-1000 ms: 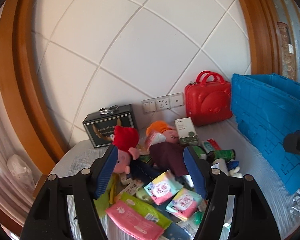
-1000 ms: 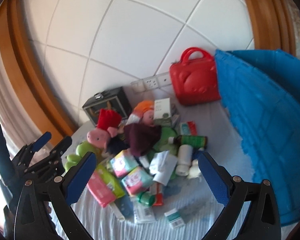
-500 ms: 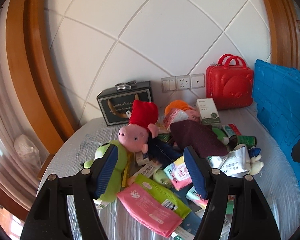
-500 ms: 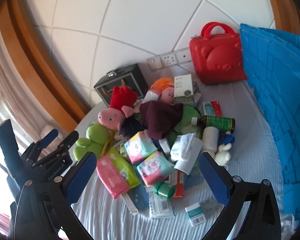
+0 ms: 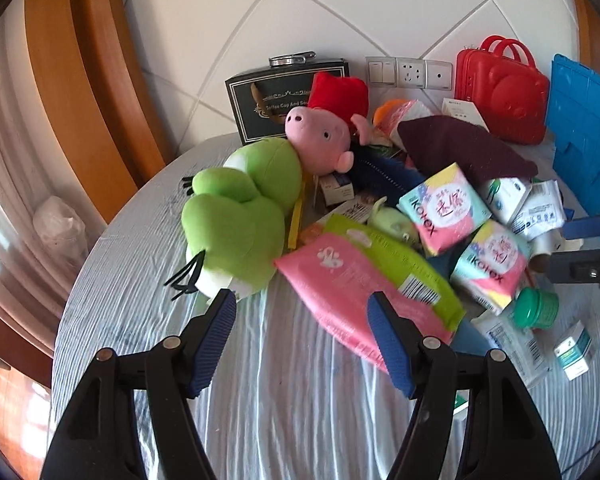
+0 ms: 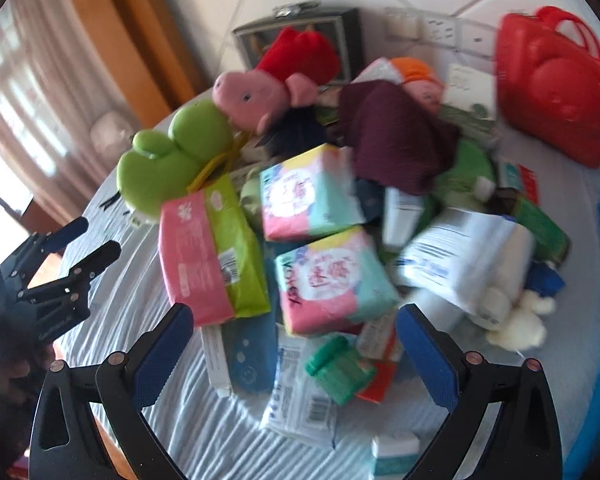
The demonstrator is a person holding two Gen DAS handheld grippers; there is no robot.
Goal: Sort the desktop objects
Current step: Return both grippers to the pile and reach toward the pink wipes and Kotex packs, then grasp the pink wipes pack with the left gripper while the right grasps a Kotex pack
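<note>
A pile of objects lies on a round table with a grey striped cloth (image 5: 292,392). It includes a green plush (image 5: 244,212), a pink pig plush (image 5: 320,140), a pink and green wipes pack (image 5: 364,284), two Kotex packs (image 5: 440,206) and a maroon cloth (image 5: 460,148). My left gripper (image 5: 300,328) is open and empty above the cloth, just short of the wipes pack. My right gripper (image 6: 292,344) is open and empty above the pile's near side, over a Kotex pack (image 6: 332,280) and a green-capped bottle (image 6: 336,368). The left gripper also shows in the right wrist view (image 6: 72,248).
A blue crate (image 5: 584,136) stands at the right, a red bear case (image 5: 500,92) and a dark gift box (image 5: 276,96) at the back by the tiled wall. Small boxes (image 5: 574,350) lie at the pile's near right. The table edge curves along the left.
Both grippers have tilted down and come closer to the pile. The pile now fills both views; the right wrist view is blurred by motion. Both stay open.
</note>
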